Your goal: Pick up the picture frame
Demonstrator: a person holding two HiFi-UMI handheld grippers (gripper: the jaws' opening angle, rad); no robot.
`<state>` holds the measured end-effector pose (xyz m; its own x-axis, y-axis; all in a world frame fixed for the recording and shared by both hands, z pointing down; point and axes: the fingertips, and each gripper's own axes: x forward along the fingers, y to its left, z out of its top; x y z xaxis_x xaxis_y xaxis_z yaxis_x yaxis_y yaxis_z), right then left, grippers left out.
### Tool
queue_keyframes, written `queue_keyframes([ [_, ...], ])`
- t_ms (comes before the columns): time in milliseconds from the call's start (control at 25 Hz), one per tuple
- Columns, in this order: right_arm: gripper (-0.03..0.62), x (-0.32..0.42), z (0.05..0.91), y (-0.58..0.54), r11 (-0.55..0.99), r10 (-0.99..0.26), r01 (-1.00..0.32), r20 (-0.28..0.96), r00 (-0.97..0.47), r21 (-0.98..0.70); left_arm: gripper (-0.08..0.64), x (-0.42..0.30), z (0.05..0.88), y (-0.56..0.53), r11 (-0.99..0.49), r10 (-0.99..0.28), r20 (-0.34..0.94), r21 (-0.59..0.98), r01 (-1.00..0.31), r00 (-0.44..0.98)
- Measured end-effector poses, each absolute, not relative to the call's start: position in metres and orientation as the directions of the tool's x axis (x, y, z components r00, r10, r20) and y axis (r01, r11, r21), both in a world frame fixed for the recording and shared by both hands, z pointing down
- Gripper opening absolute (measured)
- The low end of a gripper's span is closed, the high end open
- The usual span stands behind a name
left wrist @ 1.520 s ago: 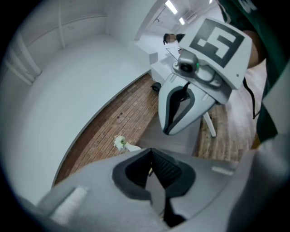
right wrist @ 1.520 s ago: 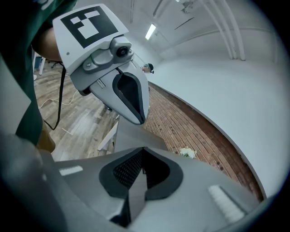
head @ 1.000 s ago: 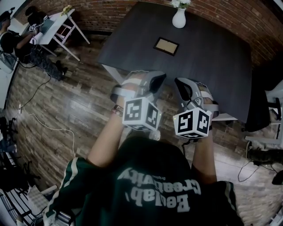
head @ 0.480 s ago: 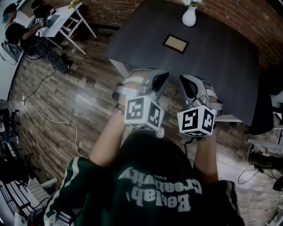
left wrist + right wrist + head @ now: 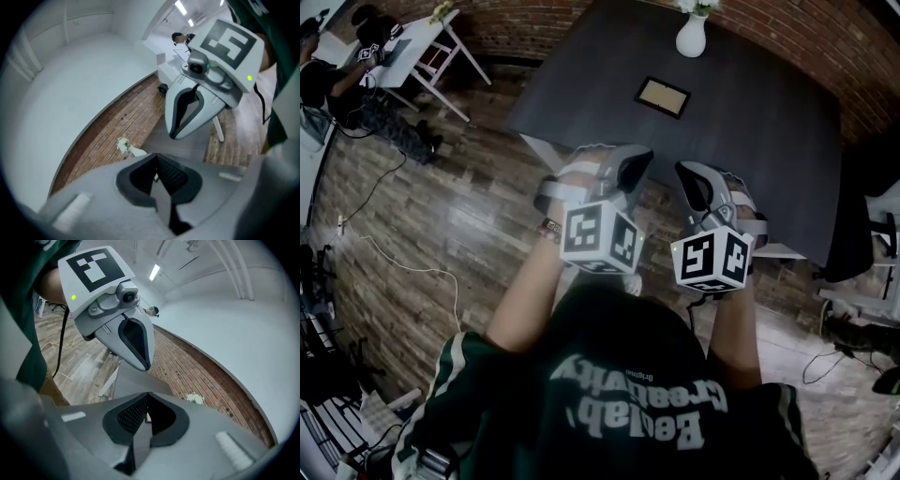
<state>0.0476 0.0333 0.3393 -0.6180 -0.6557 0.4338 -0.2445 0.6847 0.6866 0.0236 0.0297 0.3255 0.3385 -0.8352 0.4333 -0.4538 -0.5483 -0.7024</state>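
Note:
The picture frame (image 5: 663, 97), dark-rimmed with a tan inside, lies flat on the dark grey table (image 5: 750, 141), near its far side. My left gripper (image 5: 635, 162) and right gripper (image 5: 685, 177) hang side by side over the table's near edge, well short of the frame. Both are shut with nothing between the jaws. In the left gripper view the shut jaws (image 5: 157, 174) point at the table, with the right gripper (image 5: 187, 110) beside them. In the right gripper view the shut jaws (image 5: 147, 414) point the same way, with the left gripper (image 5: 133, 341) alongside.
A white vase (image 5: 691, 36) with flowers stands at the table's far edge, behind the frame, against a brick wall (image 5: 825, 47). A black chair (image 5: 853, 216) is at the right. At far left a person (image 5: 333, 84) sits by a white desk (image 5: 422, 47); cables (image 5: 403, 272) cross the wooden floor.
Both grippers have edged a little forward toward the table, still side by side with jaws shut. The head view swung slightly and came back.

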Motion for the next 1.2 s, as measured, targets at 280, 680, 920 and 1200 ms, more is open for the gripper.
queue_keyframes([
  [280, 0.005, 0.042, 0.339, 0.002, 0.685, -0.658, -0.239, 0.444, -0.608, 0.688, 0.002, 0.015, 0.328, 0.0, -0.572, -0.819, 0.449, -0.686, -0.449, 0.358],
  [680, 0.005, 0.028, 0.355, -0.06, 0.714, -0.644, -0.243, 0.48, -0.595, 0.657, 0.002, -0.003, 0.343, -0.068, -0.594, -0.804, 0.475, -0.673, -0.441, 0.358],
  [920, 0.005, 0.024, 0.357, -0.111, 0.714, -0.657, -0.264, 0.49, -0.573, 0.648, 0.002, -0.014, 0.347, -0.121, -0.603, -0.797, 0.484, -0.671, -0.432, 0.361],
  [1200, 0.006, 0.026, 0.354, -0.171, 0.72, -0.67, -0.312, 0.506, -0.543, 0.619, 0.002, -0.018, 0.347, -0.181, -0.634, -0.772, 0.5, -0.657, -0.409, 0.392],
])
